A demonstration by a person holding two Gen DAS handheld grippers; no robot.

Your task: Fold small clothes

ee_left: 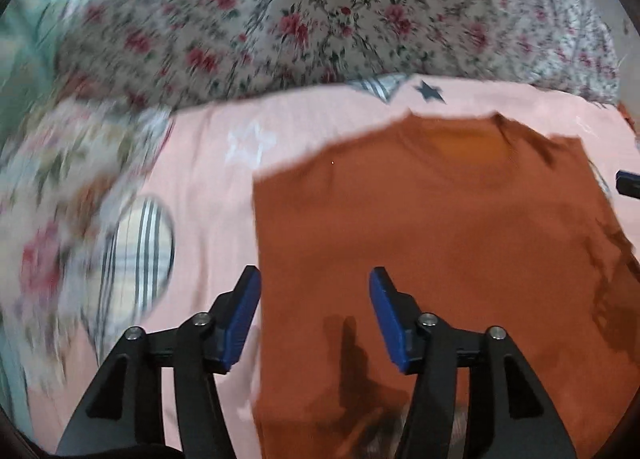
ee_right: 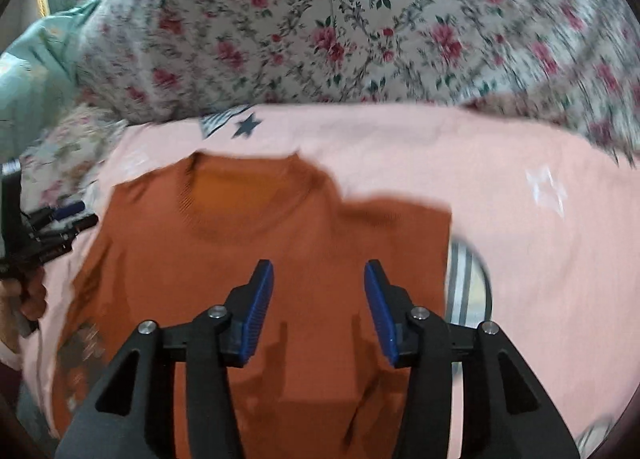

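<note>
A floral quilt [ee_left: 312, 11] with red roses on white fills the upper half of both views, bunched up behind the work area. Below it a pink sheet [ee_left: 208, 179], printed with stars and striped patches, spreads across the middle of each frame and serves as the folding surface; whether a bed lies under it cannot be told. On that sheet lies the rust-orange sweater [ee_left: 440, 239], front up, its ribbed neckline toward the top of the frame and its body running down to the lower edge. In the left wrist view its near side ends in a straight vertical edge, and in the right wrist view the opposite side is likewise straight and squared, so the sleeves look already tucked in, though the blur makes that uncertain. By this reading the side folds are done and the lengthwise fold, hem to collar, is left; no finished pile shows anywhere. The left hand-held gripper [ee_left: 314, 315] hovers over the sweater's lower left part with its blue pads spread apart and nothing between them. The right hand-held gripper [ee_right: 318, 307] hangs above the sweater's middle, likewise spread wide and empty, neither one touching the cloth as far as can be seen.
</note>
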